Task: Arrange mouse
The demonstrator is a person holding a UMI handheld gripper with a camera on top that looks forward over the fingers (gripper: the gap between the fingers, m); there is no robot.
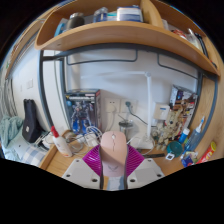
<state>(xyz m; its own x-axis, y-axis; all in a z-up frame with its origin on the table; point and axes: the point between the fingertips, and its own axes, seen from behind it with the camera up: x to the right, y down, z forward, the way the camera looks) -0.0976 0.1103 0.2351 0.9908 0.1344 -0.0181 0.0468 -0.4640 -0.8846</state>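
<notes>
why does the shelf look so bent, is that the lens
Yes: in the gripper view the wide-angle lens bows the curved wooden shelf overhead; the white wall is evenly lit, and the gripper with purple pads shows blurred, close to the lens.

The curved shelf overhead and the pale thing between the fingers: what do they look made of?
The curved tan shelf looks like wood or wood laminate, with a smooth matt edge and an even brown tone. The pale pinkish rounded object held between the gripper pads looks like smooth plastic, probably the mouse; its finish is hard to judge.
</notes>
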